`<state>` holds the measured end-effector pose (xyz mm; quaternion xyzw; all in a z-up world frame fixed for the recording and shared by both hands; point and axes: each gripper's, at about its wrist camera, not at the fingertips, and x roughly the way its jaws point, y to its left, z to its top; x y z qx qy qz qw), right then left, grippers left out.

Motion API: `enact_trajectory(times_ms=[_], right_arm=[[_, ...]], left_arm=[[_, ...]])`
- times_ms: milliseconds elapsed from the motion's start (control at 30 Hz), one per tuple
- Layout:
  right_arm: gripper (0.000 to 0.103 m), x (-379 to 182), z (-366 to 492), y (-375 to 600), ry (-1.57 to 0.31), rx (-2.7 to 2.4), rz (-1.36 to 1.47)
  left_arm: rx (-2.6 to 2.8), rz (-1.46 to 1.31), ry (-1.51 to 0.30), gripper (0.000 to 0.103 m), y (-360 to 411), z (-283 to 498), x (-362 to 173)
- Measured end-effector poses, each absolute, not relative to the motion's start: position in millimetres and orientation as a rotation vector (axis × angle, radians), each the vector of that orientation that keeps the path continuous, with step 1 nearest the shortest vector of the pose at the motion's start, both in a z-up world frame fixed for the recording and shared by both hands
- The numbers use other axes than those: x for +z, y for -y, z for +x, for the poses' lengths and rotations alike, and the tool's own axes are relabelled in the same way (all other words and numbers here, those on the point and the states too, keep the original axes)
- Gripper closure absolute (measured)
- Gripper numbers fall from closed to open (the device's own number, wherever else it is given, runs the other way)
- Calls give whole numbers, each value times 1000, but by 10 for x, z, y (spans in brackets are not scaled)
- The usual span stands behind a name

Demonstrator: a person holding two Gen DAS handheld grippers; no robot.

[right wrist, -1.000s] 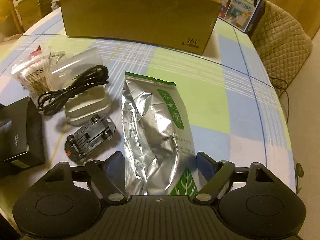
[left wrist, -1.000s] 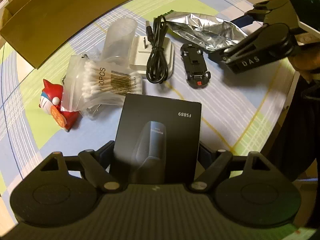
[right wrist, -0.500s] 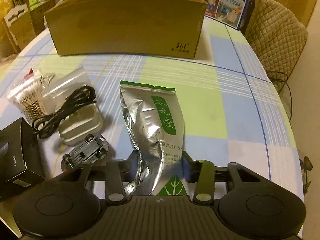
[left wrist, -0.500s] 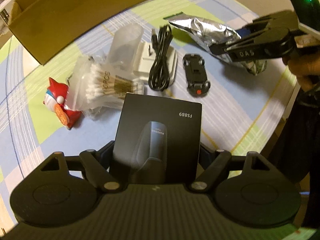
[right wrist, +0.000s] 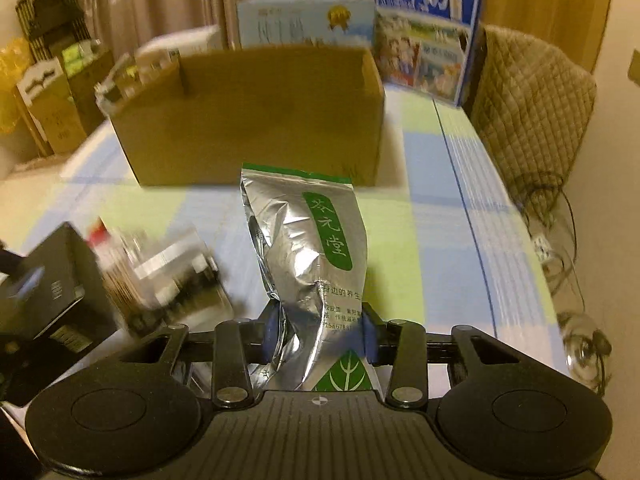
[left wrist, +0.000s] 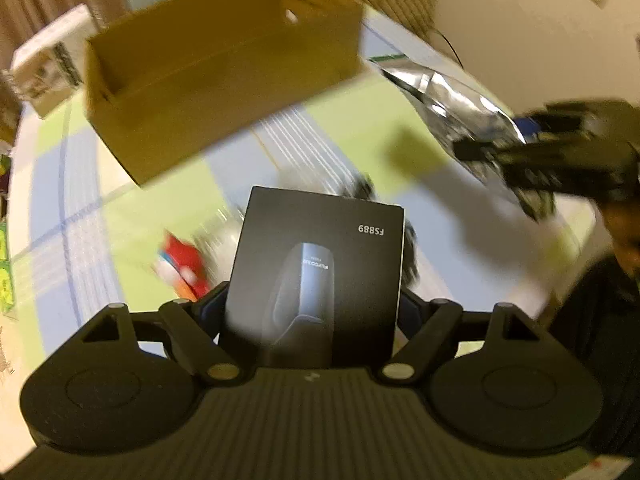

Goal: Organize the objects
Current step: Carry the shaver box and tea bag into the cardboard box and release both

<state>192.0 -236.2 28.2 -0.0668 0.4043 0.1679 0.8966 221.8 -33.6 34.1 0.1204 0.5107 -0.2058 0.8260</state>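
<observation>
Barely started. Left gripper [left wrist: 312, 312] clenched on the black box [left wrist: 320, 264], right gripper [right wrist: 318, 332] clenched on the foil pouch [right wrist: 308, 248], both lifted off the desk [right wrist: 440, 240]. Cardboard box [right wrist: 256, 120] ahead looks empty so far; blurry toy [left wrist: 184, 264] and other bits left.

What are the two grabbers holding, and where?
Left tool: black box, by its near end. Right tool: foil bag, near its bottom.

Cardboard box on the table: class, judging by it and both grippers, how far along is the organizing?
Done: nothing shows inside the cardboard box yet. In hand: the left gripper grips the black box; the right gripper grips the foil pouch, both lifted. Left: the red toy and blurred small items remain on the table.
</observation>
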Motion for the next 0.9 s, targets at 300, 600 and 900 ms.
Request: enact_trajectory(times_ms=[300, 600, 900], right_arm=[[66, 1035, 2835, 1772, -714, 423, -157], [66, 1012, 3873, 1309, -738, 423, -151], [66, 652, 4256, 1282, -783, 411, -131]], left_arm=[[-281, 196, -917, 24, 168, 3382, 981], [-186, 124, -856, 24, 47, 4446, 1048], [-175, 96, -856, 23, 118, 4771, 763]])
